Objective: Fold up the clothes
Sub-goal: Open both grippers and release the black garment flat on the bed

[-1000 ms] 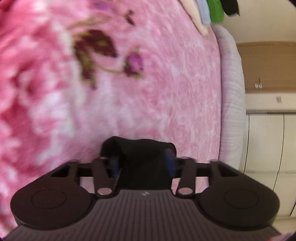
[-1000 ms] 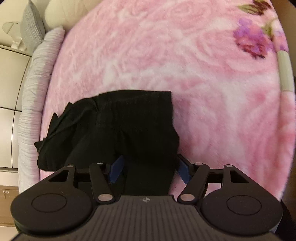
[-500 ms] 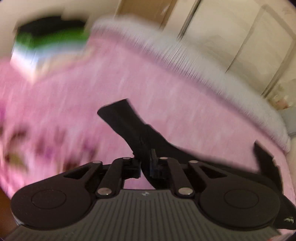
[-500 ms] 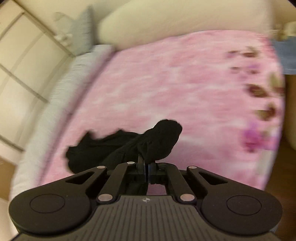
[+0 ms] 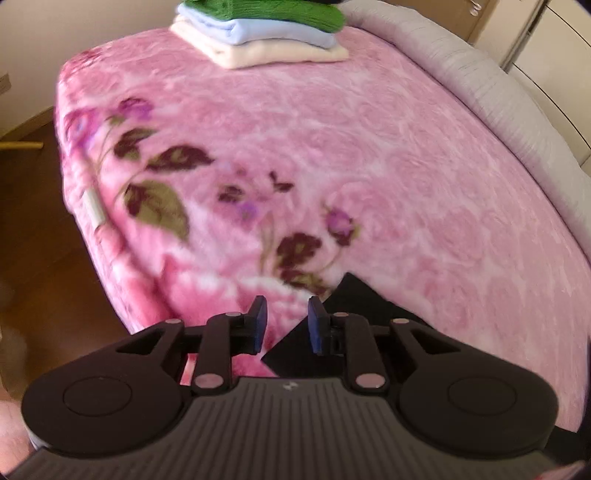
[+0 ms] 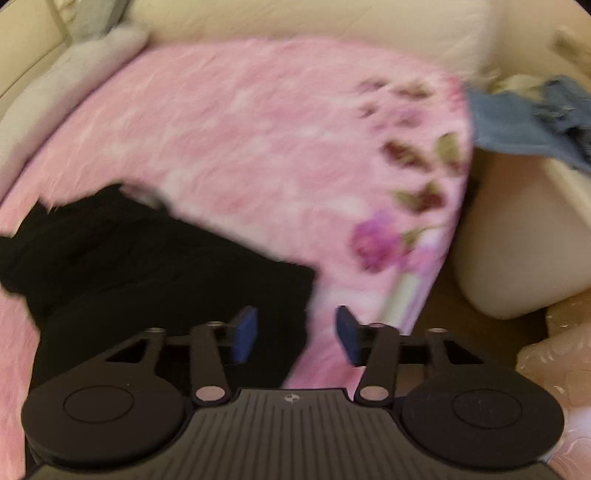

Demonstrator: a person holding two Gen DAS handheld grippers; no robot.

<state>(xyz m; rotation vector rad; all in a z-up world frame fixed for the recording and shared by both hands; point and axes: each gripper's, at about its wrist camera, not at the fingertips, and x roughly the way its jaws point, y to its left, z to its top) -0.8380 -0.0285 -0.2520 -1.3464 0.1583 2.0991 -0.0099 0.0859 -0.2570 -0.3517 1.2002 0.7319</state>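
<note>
A black garment (image 6: 155, 258) lies crumpled on the pink floral blanket (image 6: 266, 147), spreading left and under my right gripper (image 6: 295, 334). That gripper's jaws are opening and stand wide above the cloth's right edge, with nothing pinched. In the left wrist view only a corner of the black garment (image 5: 354, 314) shows, just right of my left gripper (image 5: 284, 325). Its jaws are opening too, with a narrow gap over the blanket (image 5: 332, 147) and no cloth between the blue pads.
A stack of folded clothes (image 5: 266, 33), green on pale blue on cream, sits at the blanket's far end. A grey bolster (image 5: 498, 92) runs along the right edge. Wooden floor (image 5: 33, 240) lies left. Blue denim (image 6: 528, 118) rests on a cream seat at right.
Both grippers pinched the black garment half a second ago and have since let go and lifted. The cloth now lies on the blanket, and both wrists have rolled.
</note>
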